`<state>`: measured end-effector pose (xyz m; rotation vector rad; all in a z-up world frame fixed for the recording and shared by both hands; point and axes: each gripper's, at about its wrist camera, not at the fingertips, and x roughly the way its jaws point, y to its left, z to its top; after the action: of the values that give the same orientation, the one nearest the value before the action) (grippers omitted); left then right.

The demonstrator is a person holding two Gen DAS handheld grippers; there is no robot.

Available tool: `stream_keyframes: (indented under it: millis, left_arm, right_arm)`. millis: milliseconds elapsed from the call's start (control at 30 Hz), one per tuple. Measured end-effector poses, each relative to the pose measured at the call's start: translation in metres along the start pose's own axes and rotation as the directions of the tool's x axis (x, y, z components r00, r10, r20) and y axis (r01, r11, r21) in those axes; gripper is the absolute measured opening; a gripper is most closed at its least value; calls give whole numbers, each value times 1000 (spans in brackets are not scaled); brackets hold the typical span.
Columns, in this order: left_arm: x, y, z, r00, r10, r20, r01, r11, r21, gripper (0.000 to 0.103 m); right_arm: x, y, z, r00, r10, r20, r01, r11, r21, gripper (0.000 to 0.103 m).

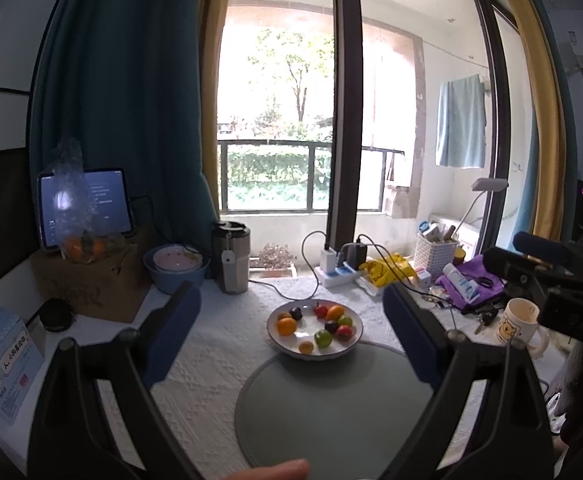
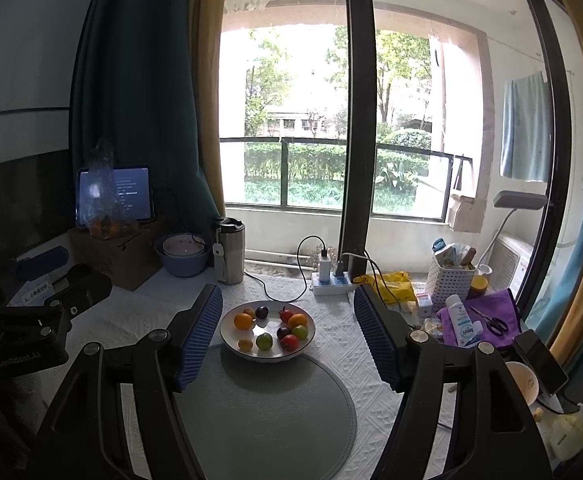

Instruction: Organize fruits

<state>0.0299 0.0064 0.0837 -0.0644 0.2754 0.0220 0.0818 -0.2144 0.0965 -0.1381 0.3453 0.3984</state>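
Plate (image 2: 267, 354) of fruit (image 2: 272, 326) sits at the round mat's (image 2: 267, 416) 12 o'clock edge, overlapping it. Left gripper (image 1: 291, 334) and right gripper (image 2: 287, 336) both gape, holding nothing, with bare mat below. Clutter crowds 3 o'clock: a mug (image 1: 519, 322), a tube (image 2: 465, 322) whose label is too blurred to read. The tablet's (image 2: 115, 196) text at 10 o'clock is illegible.

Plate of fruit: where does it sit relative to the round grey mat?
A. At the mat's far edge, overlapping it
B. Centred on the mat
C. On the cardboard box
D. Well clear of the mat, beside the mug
A: in both wrist views the plate overlaps the far edge of the mat, with most of the mat bare in front of it.
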Motion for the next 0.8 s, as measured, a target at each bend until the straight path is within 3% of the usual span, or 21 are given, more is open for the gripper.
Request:
stream_keyframes:
  millis: [800]
  left_arm:
    - [-5,4,-2,1000,-11,7,11,1000,-8,93]
  right_arm:
    - [1,3,-1,1000,-8,-7,8,1000,-4,72]
